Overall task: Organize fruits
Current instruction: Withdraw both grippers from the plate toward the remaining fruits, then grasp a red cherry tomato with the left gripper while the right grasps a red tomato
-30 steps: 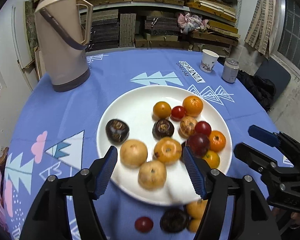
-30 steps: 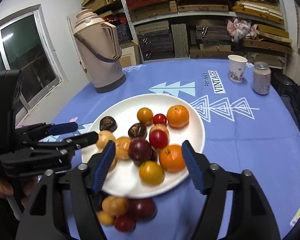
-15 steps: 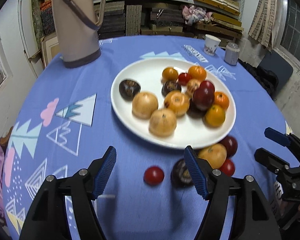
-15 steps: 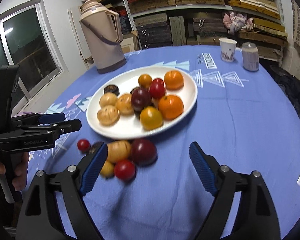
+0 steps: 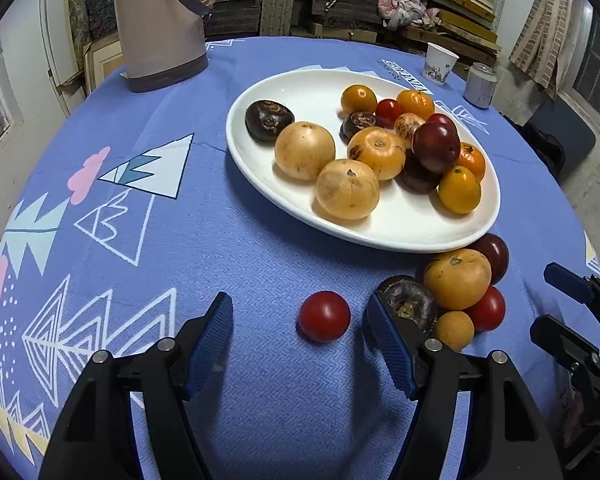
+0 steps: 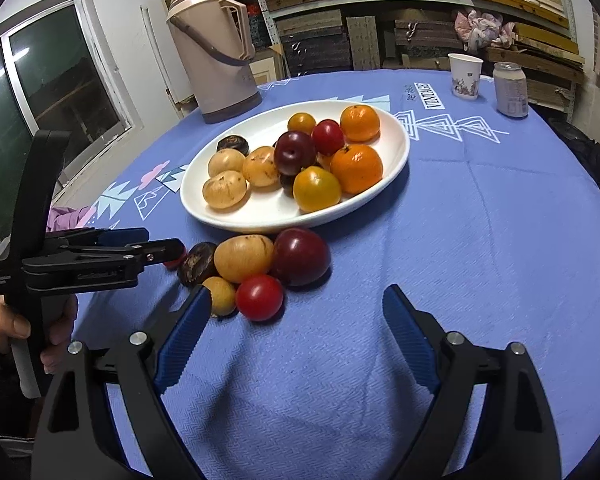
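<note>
While the left tongs (image 5: 300, 336) hang spread and empty in the lower middle of the left wrist view, a small red tomato (image 5: 324, 316) sits alone on the blue tabletop (image 5: 220, 248) just ahead of the gap between the blue pads, touching neither. It looks smooth, round and light, likely thin-skinned and apt to roll or squirt out, so I judge a gentle squeeze across its widest middle is the way to take it. To the lower right of the frame a loose heap of fruit lies off the white plate (image 5: 256, 168): a dark wrinkled fruit (image 5: 410, 304) beside the right-hand pad, a tan round fruit (image 5: 458, 278), a dark plum behind it, and smaller red and yellow ones. The plate fills the upper middle, piled with more fruit. In the right wrist view, the right tongs (image 6: 296, 320) stand wide and empty at the bottom of the frame, their jaws having just been opening, with only bare cloth between the pads. The same heap lies just above them, at centre left: a dark plum (image 6: 302, 256), the tan fruit (image 6: 244, 258), a red tomato (image 6: 259, 297) near the left-hand pad. The plum looks firm but slick; the packed fruits touch, so a pinch on one may nudge its neighbours. The other tongs reach in from the left edge.
</note>
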The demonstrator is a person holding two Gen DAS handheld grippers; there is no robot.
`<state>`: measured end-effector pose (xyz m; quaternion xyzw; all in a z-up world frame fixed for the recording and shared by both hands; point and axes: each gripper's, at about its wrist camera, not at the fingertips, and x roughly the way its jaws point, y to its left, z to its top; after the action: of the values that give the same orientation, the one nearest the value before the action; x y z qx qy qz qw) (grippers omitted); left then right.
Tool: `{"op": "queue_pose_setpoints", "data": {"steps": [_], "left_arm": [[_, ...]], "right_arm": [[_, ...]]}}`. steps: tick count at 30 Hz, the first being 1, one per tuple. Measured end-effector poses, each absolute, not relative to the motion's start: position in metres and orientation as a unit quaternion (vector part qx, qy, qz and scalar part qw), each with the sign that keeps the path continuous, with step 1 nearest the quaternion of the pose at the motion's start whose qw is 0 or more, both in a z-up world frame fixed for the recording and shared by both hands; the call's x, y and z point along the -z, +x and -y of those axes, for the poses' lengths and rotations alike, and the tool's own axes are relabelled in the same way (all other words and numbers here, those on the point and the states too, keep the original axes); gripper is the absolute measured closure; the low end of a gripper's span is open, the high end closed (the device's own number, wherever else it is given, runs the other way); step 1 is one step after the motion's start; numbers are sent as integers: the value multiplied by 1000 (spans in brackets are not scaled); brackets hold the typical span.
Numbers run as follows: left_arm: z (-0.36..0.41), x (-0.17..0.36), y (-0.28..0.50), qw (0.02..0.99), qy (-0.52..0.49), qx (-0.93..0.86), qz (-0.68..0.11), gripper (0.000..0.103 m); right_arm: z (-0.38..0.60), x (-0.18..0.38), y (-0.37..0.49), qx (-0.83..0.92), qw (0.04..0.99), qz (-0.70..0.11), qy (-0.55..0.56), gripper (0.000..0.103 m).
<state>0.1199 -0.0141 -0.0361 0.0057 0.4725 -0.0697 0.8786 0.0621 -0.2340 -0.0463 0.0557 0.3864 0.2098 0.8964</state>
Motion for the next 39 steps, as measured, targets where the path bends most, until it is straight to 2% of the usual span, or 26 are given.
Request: {"op": "queue_pose_setpoints", "data": {"steps": [16, 17, 19, 20, 23, 25, 26, 27, 35, 38, 39], "left_arm": [[9, 48, 123, 875, 15, 63, -479, 32], [9, 48, 123, 876, 21, 61, -477, 34], [11, 48, 123, 880, 38, 52, -471, 47], [11, 48, 122, 881, 39, 58, -468, 49], [10, 47, 123, 881, 39, 61, -467, 53], [10, 47, 123, 881, 37, 62, -467, 53], [10, 47, 123, 881, 38, 62, -467, 53], [10, 48, 123, 881, 39, 62, -467, 53], [11, 48, 122, 882, 42, 64, -464, 53], [11, 48, 122, 882, 42, 63, -464, 54], [12, 48, 122, 883, 42, 66, -463, 60]], "right_arm": [[220, 49, 59, -215, 897, -387, 18, 18], [218, 49, 59, -216, 896, -387, 15, 18], [213, 50, 60, -218, 894, -390, 8, 18], [210, 52, 61, -221, 892, -394, 5, 19], [203, 56, 66, -229, 884, -408, -1, 34], [198, 59, 69, -230, 878, -419, -3, 37], [197, 61, 70, -231, 876, -424, -3, 43], [195, 63, 73, -234, 872, -430, -1, 53], [197, 66, 93, -226, 864, -449, 35, 57], [196, 66, 92, -219, 866, -449, 24, 66], [198, 67, 91, -228, 863, -451, 31, 75]]}}
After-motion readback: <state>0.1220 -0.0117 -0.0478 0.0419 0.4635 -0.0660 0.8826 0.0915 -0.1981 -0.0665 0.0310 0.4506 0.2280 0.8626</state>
